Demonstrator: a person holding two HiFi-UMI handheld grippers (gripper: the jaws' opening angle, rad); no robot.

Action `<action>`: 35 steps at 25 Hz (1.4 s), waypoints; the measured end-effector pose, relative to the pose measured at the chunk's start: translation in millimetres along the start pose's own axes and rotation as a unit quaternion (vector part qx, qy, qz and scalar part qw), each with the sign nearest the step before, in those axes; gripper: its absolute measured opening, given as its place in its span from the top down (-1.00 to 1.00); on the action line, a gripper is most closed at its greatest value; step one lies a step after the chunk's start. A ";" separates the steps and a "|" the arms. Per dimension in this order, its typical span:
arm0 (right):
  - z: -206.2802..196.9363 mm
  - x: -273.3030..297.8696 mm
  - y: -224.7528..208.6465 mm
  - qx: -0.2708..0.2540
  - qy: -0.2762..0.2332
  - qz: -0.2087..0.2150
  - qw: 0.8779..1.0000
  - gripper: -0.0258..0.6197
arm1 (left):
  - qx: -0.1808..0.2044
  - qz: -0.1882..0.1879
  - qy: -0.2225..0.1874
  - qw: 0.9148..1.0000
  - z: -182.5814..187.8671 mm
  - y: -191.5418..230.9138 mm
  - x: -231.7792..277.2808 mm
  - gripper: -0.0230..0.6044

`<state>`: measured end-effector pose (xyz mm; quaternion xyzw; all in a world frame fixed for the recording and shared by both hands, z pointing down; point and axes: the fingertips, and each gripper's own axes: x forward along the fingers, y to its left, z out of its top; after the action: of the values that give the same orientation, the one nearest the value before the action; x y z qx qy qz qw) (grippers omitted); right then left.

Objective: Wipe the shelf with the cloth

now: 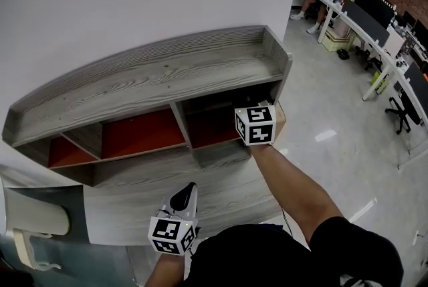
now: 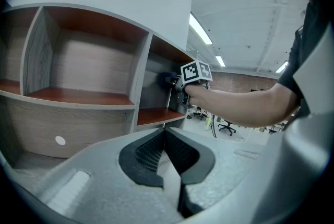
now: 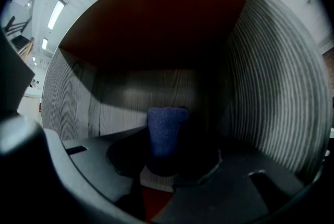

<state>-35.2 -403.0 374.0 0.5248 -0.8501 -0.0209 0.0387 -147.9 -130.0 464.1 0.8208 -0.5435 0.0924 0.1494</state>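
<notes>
Matt grey woodgrain shelf (image 1: 167, 71), inner boards (image 1: 144, 132) smooth reddish-brown. Dark blue nubby cloth (image 3: 166, 131). My left gripper (image 2: 166, 138) matt grey plastic, pads (image 2: 147, 153) ribbed black.

The right gripper (image 3: 165, 163) hides the lower end of the cloth (image 3: 166, 133).

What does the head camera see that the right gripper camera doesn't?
Only the head view shows the whole shelf from above, the left gripper held in front of it, and the office desks off to the side. Only the right gripper view shows the blue cloth pinched in the right gripper. Both show the shelf's right-hand cubby, red and grey wood inside, where the right gripper reaches in.
</notes>
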 end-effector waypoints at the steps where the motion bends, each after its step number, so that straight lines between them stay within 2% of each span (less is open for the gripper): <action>1: 0.4 -0.8 -0.5 0.000 0.000 -0.001 1.000 0.53 | 0.000 0.000 0.000 1.000 0.3 -0.9 -0.7 0.89; 6: 1.5 -1.2 -1.7 0.009 -0.004 0.000 1.000 0.53 | -0.002 0.007 0.000 1.000 -0.2 0.4 -5.3 0.89; 10: 2.5 -8.0 5.8 0.022 -0.011 0.018 1.000 0.53 | -0.005 0.016 0.002 1.000 -3.2 4.4 -9.5 0.90; 16: -18.1 -11.6 58.2 0.005 0.006 0.094 0.996 0.53 | -0.009 0.027 0.000 1.000 -5.5 8.1 -12.9 0.89; 21: -44.5 -2.9 114.1 -0.018 0.049 0.166 0.985 0.53 | -0.012 0.035 0.001 0.999 -7.3 9.7 -17.1 0.89; 25: -55.2 3.4 143.3 -0.036 0.068 0.199 0.977 0.53 | -0.019 0.048 0.001 0.999 -9.3 14.9 -23.0 0.89; 35: -71.5 35.4 151.0 -0.062 0.116 0.187 0.974 0.53 | -0.032 0.075 0.001 0.997 -16.1 26.7 -32.4 0.89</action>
<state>-179.2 -366.5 458.2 0.3522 -0.9199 -0.0054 0.1725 -185.0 -106.1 473.0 0.7726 -0.6058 0.0866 0.1693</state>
